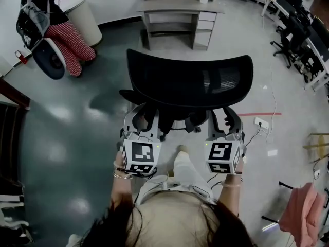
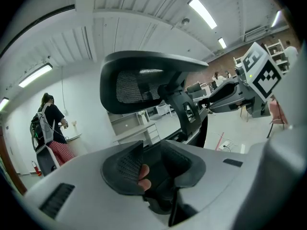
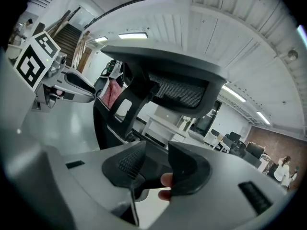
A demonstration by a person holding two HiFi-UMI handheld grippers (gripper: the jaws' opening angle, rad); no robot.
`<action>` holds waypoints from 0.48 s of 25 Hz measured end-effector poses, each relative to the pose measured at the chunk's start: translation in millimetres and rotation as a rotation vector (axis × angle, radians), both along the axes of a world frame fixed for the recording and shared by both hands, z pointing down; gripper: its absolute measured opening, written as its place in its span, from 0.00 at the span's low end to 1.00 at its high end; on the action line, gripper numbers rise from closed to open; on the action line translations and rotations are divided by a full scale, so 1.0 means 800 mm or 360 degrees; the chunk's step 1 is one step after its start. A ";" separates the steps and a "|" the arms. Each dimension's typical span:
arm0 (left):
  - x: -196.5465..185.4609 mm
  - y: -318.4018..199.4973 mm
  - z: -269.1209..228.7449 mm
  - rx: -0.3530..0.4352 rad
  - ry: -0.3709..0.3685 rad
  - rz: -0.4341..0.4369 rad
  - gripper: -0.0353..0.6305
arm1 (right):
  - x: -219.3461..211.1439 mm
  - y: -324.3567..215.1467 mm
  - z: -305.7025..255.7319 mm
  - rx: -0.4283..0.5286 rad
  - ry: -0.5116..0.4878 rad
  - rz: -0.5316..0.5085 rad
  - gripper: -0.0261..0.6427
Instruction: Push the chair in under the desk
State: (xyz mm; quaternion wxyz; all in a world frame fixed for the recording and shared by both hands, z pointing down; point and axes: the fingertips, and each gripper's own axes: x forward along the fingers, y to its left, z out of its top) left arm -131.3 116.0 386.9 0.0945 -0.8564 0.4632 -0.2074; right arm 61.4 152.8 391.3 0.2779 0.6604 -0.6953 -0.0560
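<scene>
A: Left claw (image 1: 141,121) spread, right claw (image 1: 226,120) spread too, nothing pinched in either. We checked both gripper views, only a bare gap.
B: Agreed. Chair (image 1: 189,81) sits right ahead of us, back facing us, claws just behind its back frame, one per side. Touching? We cannot tell.
A: Worktop (image 1: 180,6) is well apart, straight ahead across the floor (image 1: 67,133). Chair not under it yet.
B: So we call the step: getting a hold on the chair back, push not begun.
A: To do it well, we'd say grip or press both sides level and push evenly, so it rolls straight and doesn't swivel.
B: And aim the seat at the open gap left of the drawers (image 1: 205,24), steering clear of the power strip (image 1: 261,123) on the right.
</scene>
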 end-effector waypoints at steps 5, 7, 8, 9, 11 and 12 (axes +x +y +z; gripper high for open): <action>0.005 -0.016 0.008 0.0014 -0.0068 -0.0004 0.23 | 0.003 -0.015 0.012 -0.0057 0.0074 -0.0025 0.27; 0.005 -0.023 0.011 0.0024 -0.0089 -0.0008 0.24 | 0.003 -0.022 0.016 -0.0078 0.0109 -0.0038 0.28; 0.005 -0.027 0.013 0.0022 -0.0108 -0.0010 0.25 | 0.003 -0.025 0.018 -0.0090 0.0126 -0.0043 0.30; 0.005 -0.030 0.015 0.0017 -0.0133 -0.0012 0.25 | 0.003 -0.028 0.021 -0.0102 0.0142 -0.0048 0.30; 0.004 -0.035 0.020 0.0012 -0.0195 -0.0014 0.26 | 0.004 -0.034 0.025 -0.0125 0.0170 -0.0058 0.32; 0.003 -0.038 0.022 0.0014 -0.0219 -0.0016 0.27 | 0.004 -0.036 0.028 -0.0136 0.0181 -0.0064 0.33</action>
